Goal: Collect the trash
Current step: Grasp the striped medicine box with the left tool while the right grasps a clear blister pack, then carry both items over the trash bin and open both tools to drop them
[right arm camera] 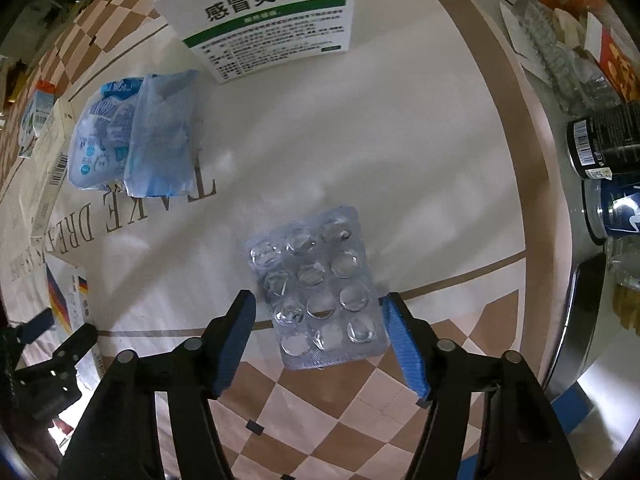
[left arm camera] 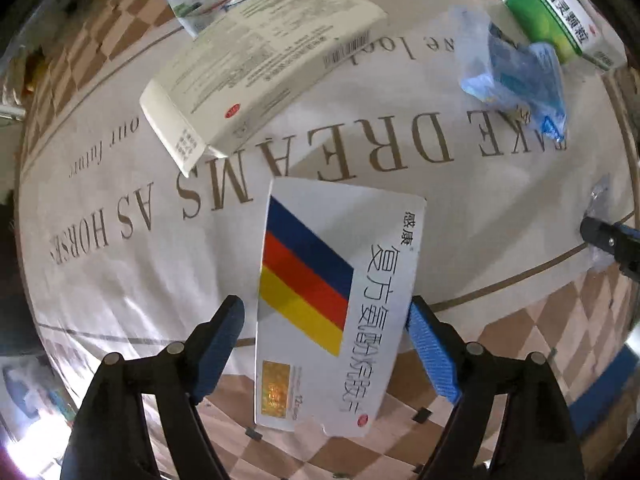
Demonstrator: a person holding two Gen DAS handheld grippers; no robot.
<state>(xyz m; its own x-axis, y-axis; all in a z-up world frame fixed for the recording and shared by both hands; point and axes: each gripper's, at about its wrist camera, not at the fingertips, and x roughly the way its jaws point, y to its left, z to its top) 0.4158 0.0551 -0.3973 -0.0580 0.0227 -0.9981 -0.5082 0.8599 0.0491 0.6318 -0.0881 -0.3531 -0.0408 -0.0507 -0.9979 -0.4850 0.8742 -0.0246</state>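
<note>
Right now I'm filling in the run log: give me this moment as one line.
left gripper: open around striped medicine box | right gripper: open around blister pack | both items on tablecloth | nothing lifted

The green-and-white cardboard medicine box (left arm camera: pixel 568 20) is cut off by the left wrist view's top edge, the crumpled blue plastic wrapper (left arm camera: pixel 520 76) hides its near corner, and the dark printed can (right arm camera: pixel 608 140), perhaps a drink, runs off the right wrist view's edge.

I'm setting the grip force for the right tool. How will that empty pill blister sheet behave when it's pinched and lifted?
The blister sheet looks thin and flat, so probably very light and bendy. Its bubbles look crushed and empty, so a hard squeeze may buckle it. The foil looks smooth, so it may slip between the right tool fingers.
</note>
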